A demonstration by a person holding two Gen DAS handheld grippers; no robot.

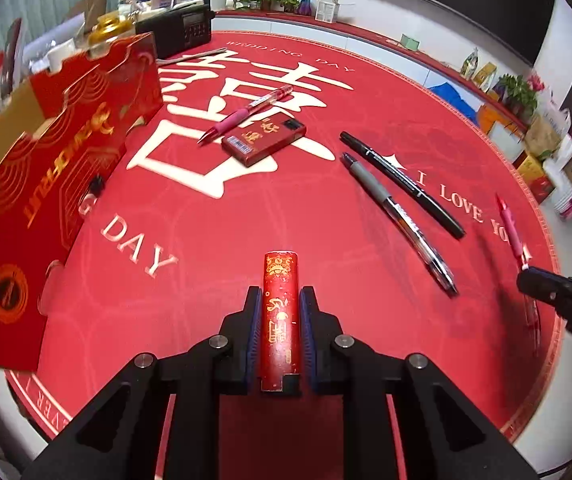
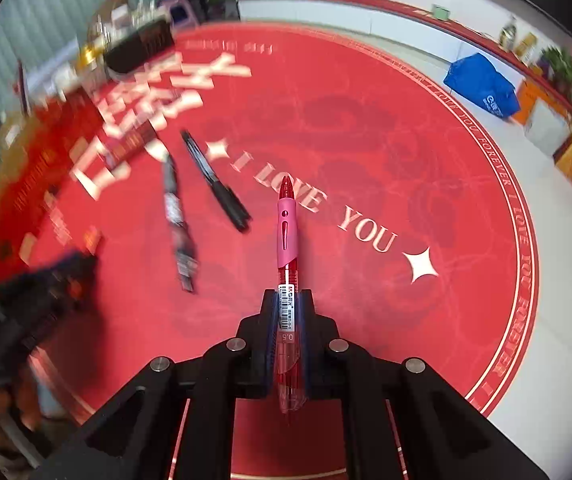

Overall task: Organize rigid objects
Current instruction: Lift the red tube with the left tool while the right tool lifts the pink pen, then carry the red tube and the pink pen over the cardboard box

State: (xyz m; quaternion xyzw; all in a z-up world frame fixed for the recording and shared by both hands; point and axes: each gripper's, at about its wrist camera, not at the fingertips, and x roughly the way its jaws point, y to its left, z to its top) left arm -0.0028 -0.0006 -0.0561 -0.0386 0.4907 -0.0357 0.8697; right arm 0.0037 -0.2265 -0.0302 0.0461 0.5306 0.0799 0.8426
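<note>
My left gripper is shut on a red lighter with gold print and holds it above the round red mat. My right gripper is shut on a red pen with a pink grip, pointing forward above the mat; this pen and the right gripper also show at the right of the left wrist view. On the mat lie a second red lighter, another pink-grip red pen, a black pen and a grey-grip pen.
A red and gold cardboard box, open at the top, stands at the mat's left edge. A black radio and clutter sit behind it. A blue bag and boxes lie on the floor at right.
</note>
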